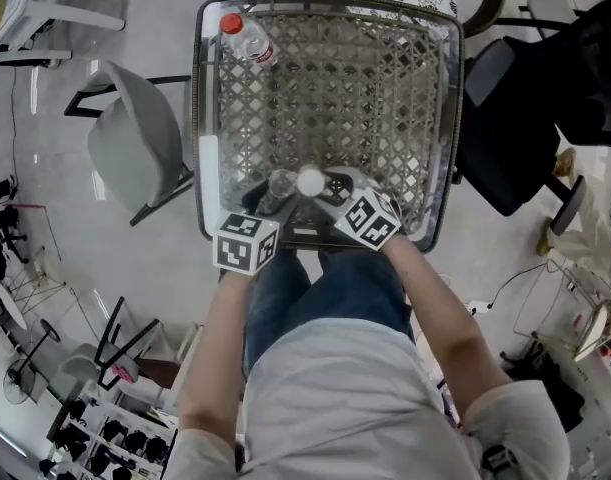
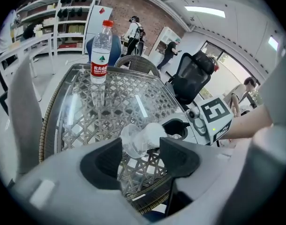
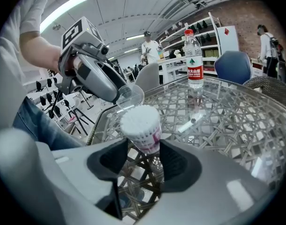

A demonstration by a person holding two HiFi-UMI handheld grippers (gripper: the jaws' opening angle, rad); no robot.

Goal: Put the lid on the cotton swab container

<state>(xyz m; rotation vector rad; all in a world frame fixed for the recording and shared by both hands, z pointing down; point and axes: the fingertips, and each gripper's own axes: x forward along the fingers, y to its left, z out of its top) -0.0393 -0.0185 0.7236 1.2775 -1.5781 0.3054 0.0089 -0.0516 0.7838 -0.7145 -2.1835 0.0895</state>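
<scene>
The cotton swab container [image 3: 143,127], a small tub packed with white swabs, is tilted in my right gripper [image 3: 143,149], whose jaws are shut on its body. The clear lid [image 2: 132,138] sits at the container's open end [image 2: 155,131], between the jaws of my left gripper [image 2: 140,149]. Those jaws stand wide and their pads do not press on the lid. In the head view both grippers meet over the table's near edge, left gripper [image 1: 271,200] beside right gripper [image 1: 325,190], with the container [image 1: 310,181] and the lid [image 1: 281,186] between them.
A water bottle [image 1: 247,38] with a red cap stands at the far left corner of the glass-topped wicker table [image 1: 385,88]. A grey chair [image 1: 135,148] is to the left and a black office chair [image 1: 505,138] to the right. People stand by shelves behind.
</scene>
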